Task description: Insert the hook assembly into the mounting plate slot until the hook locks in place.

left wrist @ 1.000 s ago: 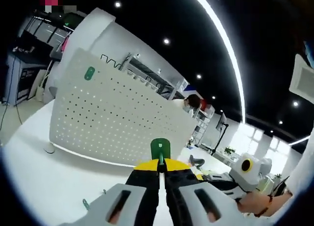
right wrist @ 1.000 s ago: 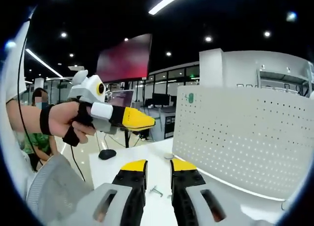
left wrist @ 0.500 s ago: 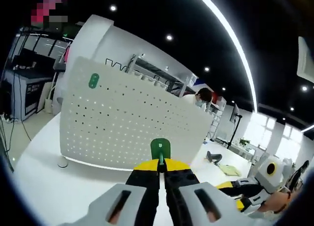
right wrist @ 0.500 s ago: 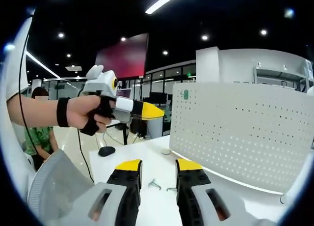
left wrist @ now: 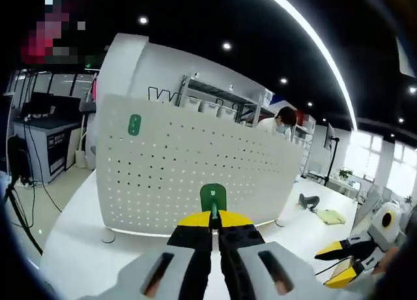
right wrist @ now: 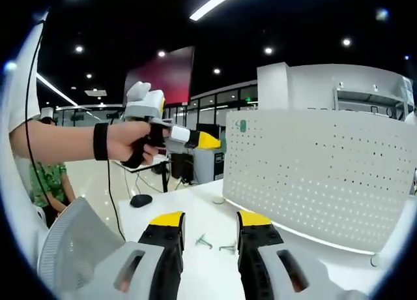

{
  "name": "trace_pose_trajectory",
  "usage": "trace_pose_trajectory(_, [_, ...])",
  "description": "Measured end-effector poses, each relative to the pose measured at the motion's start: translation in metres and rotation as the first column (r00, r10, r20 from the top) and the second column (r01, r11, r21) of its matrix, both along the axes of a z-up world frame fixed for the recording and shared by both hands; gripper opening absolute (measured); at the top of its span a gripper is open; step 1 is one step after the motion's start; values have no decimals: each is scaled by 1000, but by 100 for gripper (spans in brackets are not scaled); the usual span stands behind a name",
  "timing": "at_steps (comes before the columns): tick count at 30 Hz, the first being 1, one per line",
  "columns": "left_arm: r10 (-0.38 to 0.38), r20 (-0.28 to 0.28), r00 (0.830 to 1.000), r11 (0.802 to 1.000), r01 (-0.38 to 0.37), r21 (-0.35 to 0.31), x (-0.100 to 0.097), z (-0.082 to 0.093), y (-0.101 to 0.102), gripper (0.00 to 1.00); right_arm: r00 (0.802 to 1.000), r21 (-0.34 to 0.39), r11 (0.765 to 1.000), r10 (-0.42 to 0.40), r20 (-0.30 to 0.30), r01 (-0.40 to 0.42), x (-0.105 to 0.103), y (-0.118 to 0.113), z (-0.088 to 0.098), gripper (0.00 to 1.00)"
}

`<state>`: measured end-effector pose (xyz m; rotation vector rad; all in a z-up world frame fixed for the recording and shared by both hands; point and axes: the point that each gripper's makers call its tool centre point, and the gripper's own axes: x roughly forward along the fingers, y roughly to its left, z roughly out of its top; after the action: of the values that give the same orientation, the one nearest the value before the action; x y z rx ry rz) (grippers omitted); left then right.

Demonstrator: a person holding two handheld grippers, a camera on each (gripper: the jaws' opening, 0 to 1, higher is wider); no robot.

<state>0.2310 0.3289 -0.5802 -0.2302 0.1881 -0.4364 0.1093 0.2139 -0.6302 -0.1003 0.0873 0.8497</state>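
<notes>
A white perforated mounting plate (left wrist: 195, 176) stands upright on the white table, with a green hook (left wrist: 134, 124) fixed near its top left corner. My left gripper (left wrist: 213, 216) is shut on a second green hook piece (left wrist: 213, 199), held in front of the plate and apart from it. In the right gripper view the plate (right wrist: 326, 182) is at the right, with its green hook (right wrist: 242, 126) near the corner. A hand holds the left gripper (right wrist: 207, 141) just left of that corner. My right gripper (right wrist: 210, 222) is open and empty above the table.
Two small metal hooks (right wrist: 203, 241) (right wrist: 228, 248) lie on the white table (right wrist: 195, 212) in front of the plate. The right gripper (left wrist: 337, 264) shows low at the right of the left gripper view. A person stands behind the plate (left wrist: 283, 119). Desks and shelves surround the table.
The left gripper has swung with its green hook towards the plate's top left corner. The right gripper's jaws have spread wider.
</notes>
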Motion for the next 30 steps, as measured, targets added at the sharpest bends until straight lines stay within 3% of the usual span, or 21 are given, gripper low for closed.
trace_pose_trajectory(8, [33, 17, 999, 999, -33, 27, 18, 7, 10, 2, 1000, -13, 1000, 2, -1, -2, -4, -3, -4, 39])
trace_pose_trajectory(16, [126, 30, 992, 989, -128, 68, 40, 17, 28, 2, 1000, -35, 999, -23, 4, 23, -2, -11, -6, 38])
trace_pose_trajectory(22, [155, 47, 987, 980, -160, 121, 52, 23, 32, 2, 999, -45, 998, -37, 8, 37, 1, -17, -6, 38])
trace_pose_trajectory(25, [168, 77, 983, 964, -180, 194, 59, 28, 35, 2, 999, -48, 998, -36, 8, 37, 1, -17, -6, 38])
trace_pose_trajectory(30, [179, 73, 981, 959, -190, 209, 73, 33, 37, 2, 999, -45, 998, -43, 8, 43, 2, -19, -7, 38])
